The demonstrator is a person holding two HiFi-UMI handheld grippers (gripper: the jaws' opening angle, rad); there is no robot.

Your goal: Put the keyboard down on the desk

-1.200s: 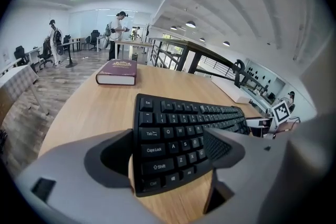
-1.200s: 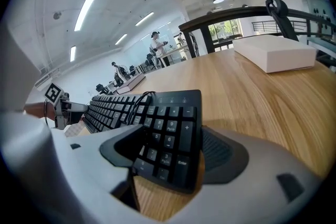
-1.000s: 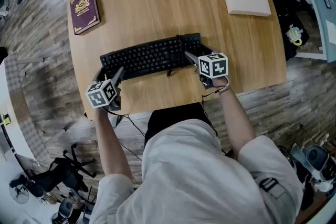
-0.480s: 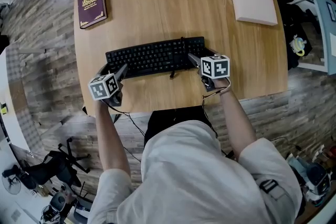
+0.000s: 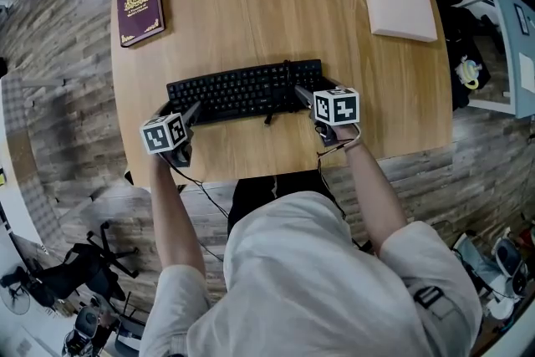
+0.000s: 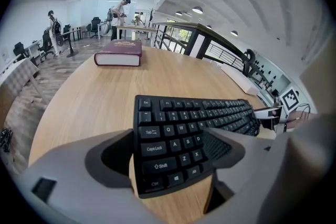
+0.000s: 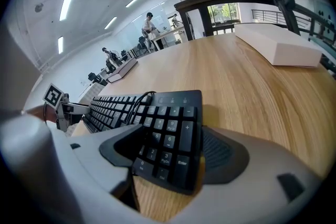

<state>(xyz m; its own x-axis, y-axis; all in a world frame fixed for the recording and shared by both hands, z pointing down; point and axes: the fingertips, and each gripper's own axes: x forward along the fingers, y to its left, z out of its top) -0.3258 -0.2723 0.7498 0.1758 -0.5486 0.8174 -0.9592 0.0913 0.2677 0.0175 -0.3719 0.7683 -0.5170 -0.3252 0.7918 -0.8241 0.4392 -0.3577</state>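
Keyboard (image 5: pixel 242 91) sits slightly straighter than a second ago | my left gripper (image 5: pixel 189 113) pinches its left end, my right gripper (image 5: pixel 303 93) pinches its numpad end | low over near-middle of desk (image 5: pixel 276 4), contact unclear | left: settle, release

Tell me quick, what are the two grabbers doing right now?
Left gripper: jaws closed on the left end of the keyboard.
Right gripper: jaws closed on the keyboard's number-pad end.
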